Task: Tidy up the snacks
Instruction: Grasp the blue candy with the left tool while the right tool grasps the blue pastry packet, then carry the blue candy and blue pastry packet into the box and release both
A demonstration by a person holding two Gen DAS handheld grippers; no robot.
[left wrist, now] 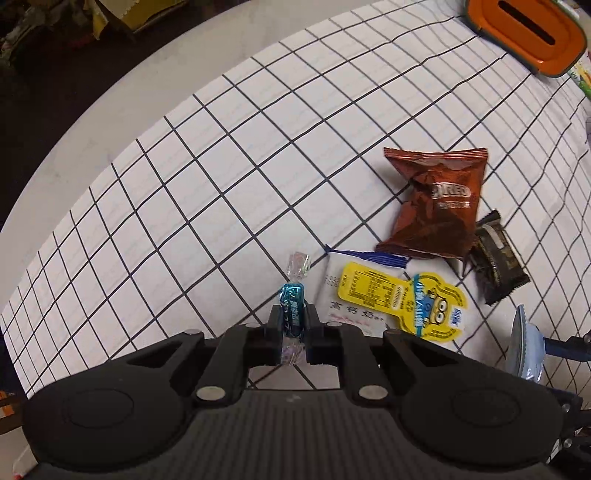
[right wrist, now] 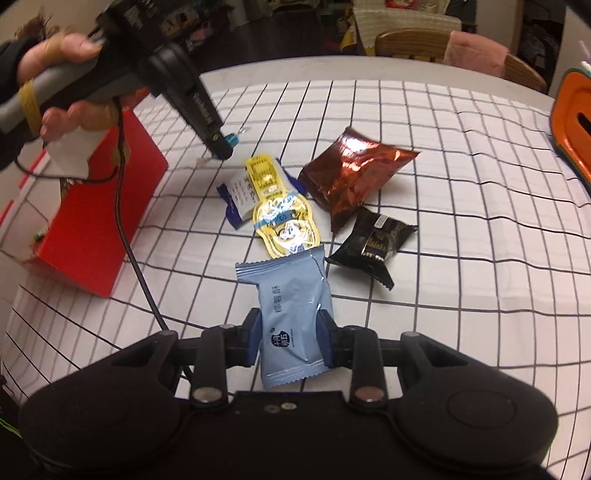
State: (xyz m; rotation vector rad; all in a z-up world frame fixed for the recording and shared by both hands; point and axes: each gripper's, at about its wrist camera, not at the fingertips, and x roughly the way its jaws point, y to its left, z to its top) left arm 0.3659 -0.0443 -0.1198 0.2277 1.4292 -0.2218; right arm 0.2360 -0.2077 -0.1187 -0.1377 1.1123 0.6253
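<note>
Snacks are lying loose on the checked cloth [right wrist: 443, 155] covering the counter: a brown Oreo packet [left wrist: 436, 203], a black wrapped biscuit [left wrist: 496, 258], and a yellow cartoon pouch [left wrist: 406, 302] resting over a white sachet [left wrist: 334, 291], all clustered close together. The left gripper [left wrist: 293, 321] is pinching a small blue candy [left wrist: 293, 310], jaws clamped on its wrapper and holding it clear of the cloth. The right gripper [right wrist: 290, 336] is gripping a pale blue packet [right wrist: 291, 317], jaws pressing on both its sides. A red box [right wrist: 99, 221] is sitting open at the counter's left edge, its contents too hidden to make out. An orange container [left wrist: 532, 33] with a slot in its lid is standing at the far right edge. Between the red box and the snack pile, bare cloth is leaving room for moving. A hand [right wrist: 55, 74] is holding the left gripper's handle above the red box.
</note>
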